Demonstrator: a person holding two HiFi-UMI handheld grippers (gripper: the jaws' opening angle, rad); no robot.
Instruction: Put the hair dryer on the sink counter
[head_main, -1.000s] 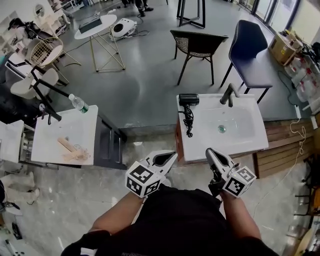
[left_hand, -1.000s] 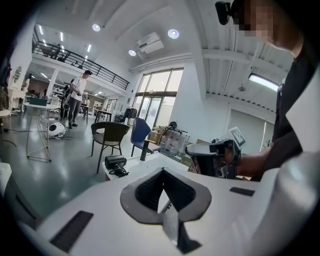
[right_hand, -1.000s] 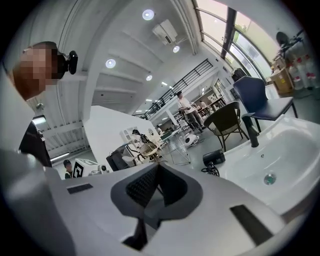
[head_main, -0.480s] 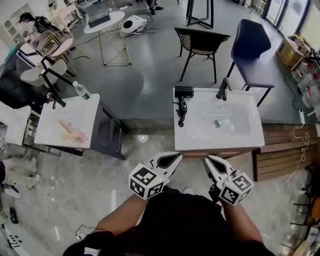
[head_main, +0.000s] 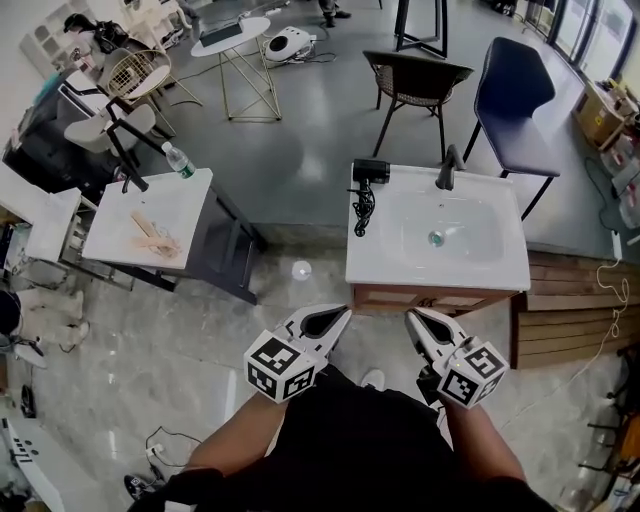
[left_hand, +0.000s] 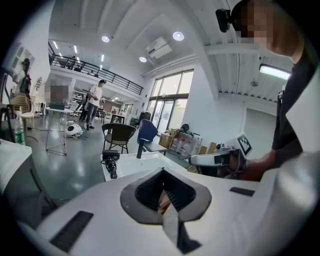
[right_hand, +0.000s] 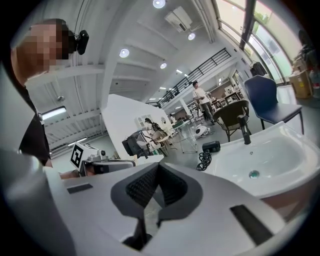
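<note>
The black hair dryer (head_main: 373, 171) lies on the back left corner of the white sink counter (head_main: 440, 272), its coiled cord (head_main: 360, 211) trailing toward me. It also shows as the hair dryer (left_hand: 110, 155) and the hair dryer (right_hand: 211, 146) in the two gripper views. My left gripper (head_main: 340, 315) and right gripper (head_main: 415, 318) are held close to my body, short of the counter's front edge. Both are shut with nothing between the jaws. The left gripper (left_hand: 163, 192) and right gripper (right_hand: 152, 192) point toward the sink.
A dark faucet (head_main: 447, 165) stands behind the basin. A blue chair (head_main: 515, 100) and a wicker chair (head_main: 415, 80) stand beyond the sink. At the left is a white side table (head_main: 115, 245) with a water bottle (head_main: 178, 160) and wooden sticks (head_main: 150, 238). Wooden decking (head_main: 570, 300) lies at the right.
The view has drawn back from the sink, which now sits a little farther off. Both grippers stay shut near my body. The hair dryer has not moved on the counter.
</note>
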